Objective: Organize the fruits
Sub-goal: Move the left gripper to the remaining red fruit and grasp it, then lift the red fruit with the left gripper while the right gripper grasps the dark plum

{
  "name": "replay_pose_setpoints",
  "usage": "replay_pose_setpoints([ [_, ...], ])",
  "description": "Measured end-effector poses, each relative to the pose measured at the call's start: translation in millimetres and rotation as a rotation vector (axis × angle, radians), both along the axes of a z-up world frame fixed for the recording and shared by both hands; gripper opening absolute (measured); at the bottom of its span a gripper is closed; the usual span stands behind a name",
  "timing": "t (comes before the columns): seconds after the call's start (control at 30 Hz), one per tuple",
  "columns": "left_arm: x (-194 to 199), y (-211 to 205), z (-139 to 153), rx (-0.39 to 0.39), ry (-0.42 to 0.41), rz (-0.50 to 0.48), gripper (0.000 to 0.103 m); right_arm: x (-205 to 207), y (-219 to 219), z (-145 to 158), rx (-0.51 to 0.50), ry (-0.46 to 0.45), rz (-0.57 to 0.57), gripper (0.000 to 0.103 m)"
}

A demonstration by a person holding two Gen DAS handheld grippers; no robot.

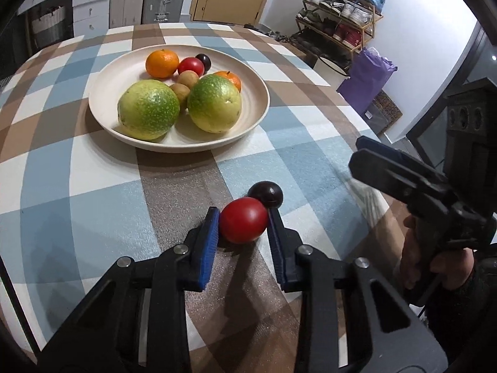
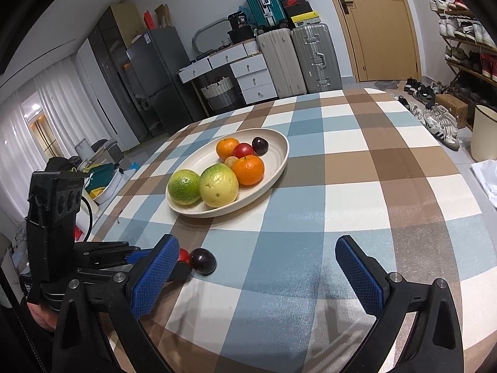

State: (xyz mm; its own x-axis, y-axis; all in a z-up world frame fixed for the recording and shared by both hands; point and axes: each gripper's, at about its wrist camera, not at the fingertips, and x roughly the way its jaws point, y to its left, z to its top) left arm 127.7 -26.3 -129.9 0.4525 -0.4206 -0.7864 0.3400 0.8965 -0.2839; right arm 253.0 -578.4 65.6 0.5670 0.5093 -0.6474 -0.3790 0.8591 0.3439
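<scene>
On the checked tablecloth, a small red fruit sits between the blue pads of my left gripper, which is shut on it. A dark plum touches the red fruit on its far side. In the right wrist view the plum lies just left of my right gripper, whose jaws stand wide open with nothing between them. The red fruit is half hidden behind its left finger. Farther back, a cream plate holds two large green-yellow citrus, two oranges, a red fruit, a dark plum and two small brown fruits.
The table's right edge runs close to my right gripper, and a hand grips its handle. Beyond the table are a shoe rack, a purple bag, a white bin, suitcases and white drawers.
</scene>
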Motion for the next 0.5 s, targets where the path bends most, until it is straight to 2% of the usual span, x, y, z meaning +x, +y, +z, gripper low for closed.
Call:
replay_pose_setpoints([
  [0.5, -20, 44, 30, -0.031, -0.080, 0.053, 0.028, 2, 29, -10, -0.047, 0.056, 0.057, 0.102],
])
